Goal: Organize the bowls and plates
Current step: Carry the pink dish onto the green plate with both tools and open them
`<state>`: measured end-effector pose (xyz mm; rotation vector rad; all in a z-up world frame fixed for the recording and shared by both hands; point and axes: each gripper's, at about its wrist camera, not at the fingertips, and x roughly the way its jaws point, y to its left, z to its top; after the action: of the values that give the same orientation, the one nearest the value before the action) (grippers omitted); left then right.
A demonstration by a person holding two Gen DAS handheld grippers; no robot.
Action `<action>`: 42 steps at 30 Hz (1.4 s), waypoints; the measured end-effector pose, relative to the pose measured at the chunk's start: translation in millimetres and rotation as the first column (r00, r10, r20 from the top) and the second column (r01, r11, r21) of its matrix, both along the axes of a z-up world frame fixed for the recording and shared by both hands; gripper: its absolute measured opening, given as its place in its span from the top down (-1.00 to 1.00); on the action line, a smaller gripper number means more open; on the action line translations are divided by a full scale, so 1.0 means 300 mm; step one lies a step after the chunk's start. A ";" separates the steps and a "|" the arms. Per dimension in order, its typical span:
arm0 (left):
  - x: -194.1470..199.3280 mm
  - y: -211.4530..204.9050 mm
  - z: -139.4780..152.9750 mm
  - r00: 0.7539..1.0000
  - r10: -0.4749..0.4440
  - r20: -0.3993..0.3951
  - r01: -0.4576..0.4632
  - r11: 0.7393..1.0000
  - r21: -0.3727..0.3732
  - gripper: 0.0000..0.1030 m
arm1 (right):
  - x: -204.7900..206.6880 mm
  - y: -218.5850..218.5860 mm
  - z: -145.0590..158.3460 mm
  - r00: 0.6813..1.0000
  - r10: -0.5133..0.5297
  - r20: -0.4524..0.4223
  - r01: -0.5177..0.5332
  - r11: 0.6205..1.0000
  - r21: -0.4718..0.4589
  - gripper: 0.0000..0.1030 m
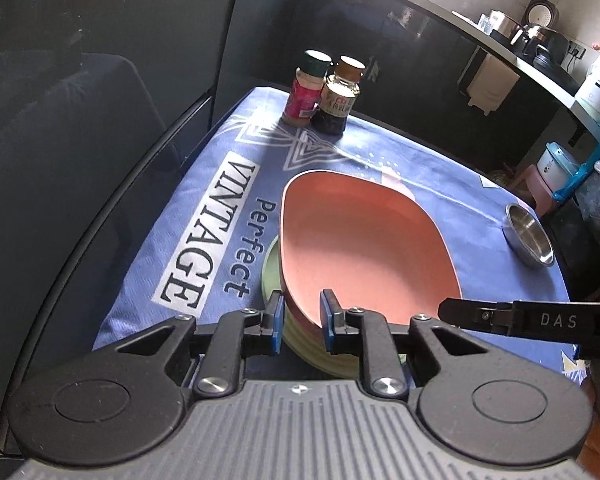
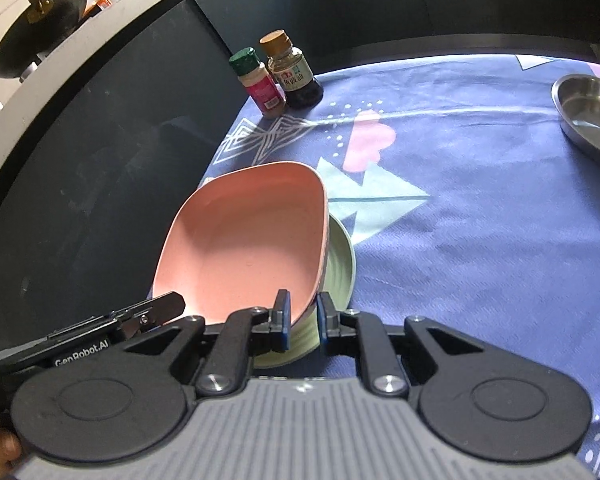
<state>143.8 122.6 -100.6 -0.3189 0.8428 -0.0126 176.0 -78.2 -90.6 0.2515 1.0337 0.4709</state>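
A pink squarish plate (image 1: 356, 244) (image 2: 244, 240) lies tilted over a pale green ribbed dish (image 1: 270, 276) (image 2: 340, 256) on the blue tablecloth. My left gripper (image 1: 303, 318) is shut on the plate's near rim, with one blue pad inside and one outside. My right gripper (image 2: 303, 320) is shut on the opposite rim in the same way. Each gripper's black finger shows at the edge of the other's view: the right gripper (image 1: 460, 312) and the left gripper (image 2: 168, 308). I cannot tell whether the plate rests on the green dish.
Two seasoning bottles, one green-capped (image 1: 306, 92) (image 2: 260, 84) and one brown-capped (image 1: 338, 100) (image 2: 294, 76), stand at the cloth's far edge. A steel bowl (image 1: 529, 240) (image 2: 592, 120) sits to the right. Dark cabinet fronts (image 1: 100, 120) border the table's left side.
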 end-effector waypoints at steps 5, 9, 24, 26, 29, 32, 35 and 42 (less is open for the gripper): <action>-0.013 0.004 -0.027 1.000 -0.011 -0.012 0.011 1.000 -0.012 0.63 | -0.003 0.003 -0.006 1.000 -0.001 -0.013 0.000 1.000 -0.017 1.00; -0.012 0.007 -0.043 1.000 -0.013 -0.023 0.012 1.000 -0.016 0.61 | -0.004 0.005 -0.011 1.000 0.000 -0.023 0.000 1.000 -0.022 1.00; -0.006 0.003 -0.068 0.999 -0.019 -0.039 0.018 1.000 -0.017 0.61 | 0.005 0.006 -0.033 0.999 0.006 -0.034 -0.007 1.000 -0.025 1.00; -0.005 0.003 -0.068 0.999 -0.017 -0.040 0.017 1.000 -0.016 0.60 | 0.006 0.006 -0.034 0.999 0.007 -0.035 -0.007 1.000 -0.023 1.00; -0.010 0.003 -0.066 0.999 -0.008 -0.034 0.008 1.000 -0.004 0.60 | 0.006 0.005 -0.030 0.999 0.005 -0.032 -0.006 1.000 -0.028 1.00; -0.016 0.003 -0.059 0.999 -0.002 -0.032 0.002 1.000 0.000 0.58 | 0.002 -0.002 -0.019 1.000 0.000 -0.018 0.000 1.000 -0.030 1.00; -0.025 0.005 -0.044 1.000 0.022 -0.021 -0.022 1.000 0.012 0.34 | -0.004 -0.019 -0.002 1.000 -0.006 -0.004 0.006 1.000 -0.023 1.00; -0.039 -0.037 0.037 0.999 0.026 0.045 -0.028 0.999 0.047 0.33 | -0.007 -0.115 0.044 0.998 -0.058 0.030 0.058 0.998 -0.010 1.00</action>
<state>132.1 111.6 -89.4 -0.2847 0.7937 0.0253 173.9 -112.7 -77.5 0.2630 0.9970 0.4155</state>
